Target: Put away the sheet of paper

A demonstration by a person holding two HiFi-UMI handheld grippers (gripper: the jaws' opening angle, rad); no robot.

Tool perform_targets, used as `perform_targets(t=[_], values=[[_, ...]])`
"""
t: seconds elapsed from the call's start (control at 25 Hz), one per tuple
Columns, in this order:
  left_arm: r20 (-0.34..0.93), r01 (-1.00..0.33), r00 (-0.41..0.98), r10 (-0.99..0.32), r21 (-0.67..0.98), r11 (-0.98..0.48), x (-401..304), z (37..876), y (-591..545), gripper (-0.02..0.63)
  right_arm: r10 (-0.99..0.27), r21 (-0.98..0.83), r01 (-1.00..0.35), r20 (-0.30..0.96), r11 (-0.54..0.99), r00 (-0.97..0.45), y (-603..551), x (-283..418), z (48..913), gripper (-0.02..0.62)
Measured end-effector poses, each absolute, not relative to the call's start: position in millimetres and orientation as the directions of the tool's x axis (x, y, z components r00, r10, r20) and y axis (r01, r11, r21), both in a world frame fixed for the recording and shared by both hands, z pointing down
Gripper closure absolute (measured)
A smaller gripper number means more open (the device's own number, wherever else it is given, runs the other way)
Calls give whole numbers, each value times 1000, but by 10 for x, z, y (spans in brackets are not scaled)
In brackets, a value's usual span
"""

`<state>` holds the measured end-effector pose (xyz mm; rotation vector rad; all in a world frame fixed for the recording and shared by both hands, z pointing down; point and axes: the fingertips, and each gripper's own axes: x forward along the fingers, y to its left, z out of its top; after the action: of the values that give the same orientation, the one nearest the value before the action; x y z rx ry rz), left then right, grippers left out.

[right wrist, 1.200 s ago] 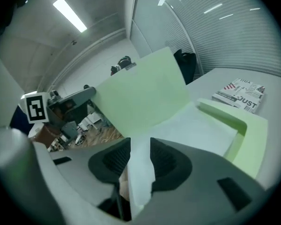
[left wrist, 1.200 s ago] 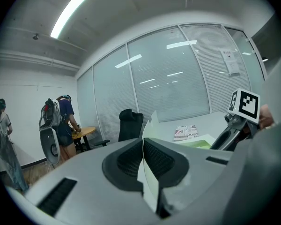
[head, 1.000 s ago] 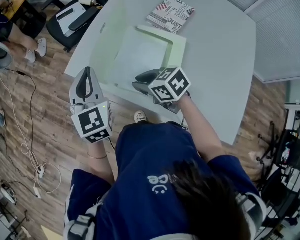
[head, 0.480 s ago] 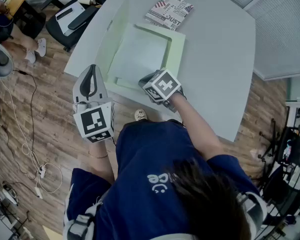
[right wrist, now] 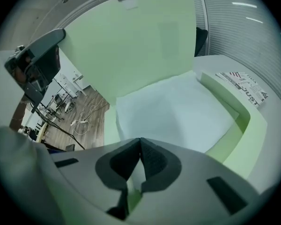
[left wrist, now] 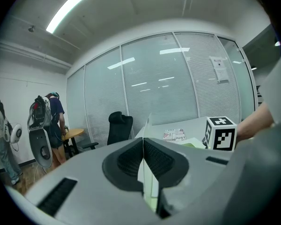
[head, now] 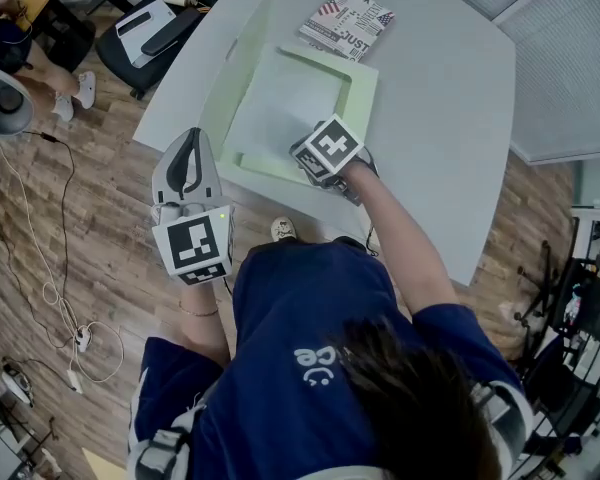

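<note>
Paper, near edge under right gripper

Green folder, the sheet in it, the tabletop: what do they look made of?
The folder looks like thin plastic or card, pale green, matt: its raised cover stands with a soft bend, no crease. The sheet is plain white paper, matt, lying flat. The tabletop is smooth pale grey, laminate or painted board; cannot tell which.
</note>
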<state>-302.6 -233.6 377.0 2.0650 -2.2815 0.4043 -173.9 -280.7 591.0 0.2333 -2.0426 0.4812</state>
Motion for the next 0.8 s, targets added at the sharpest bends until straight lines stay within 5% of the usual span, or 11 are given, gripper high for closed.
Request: perform_targets(t=[0.32, 0.8], values=[[201, -984, -92, -975, -166, 58, -3003, 3774, -2324, 597, 4, -326, -431, 801, 841, -599, -2999, -1719, 5681, 586], [159, -963, 126, -979, -218, -159, -2101, 3802, -2406, 595, -277, -431, -550, 548, 716, -789, -3202, -958, 4822, 586]])
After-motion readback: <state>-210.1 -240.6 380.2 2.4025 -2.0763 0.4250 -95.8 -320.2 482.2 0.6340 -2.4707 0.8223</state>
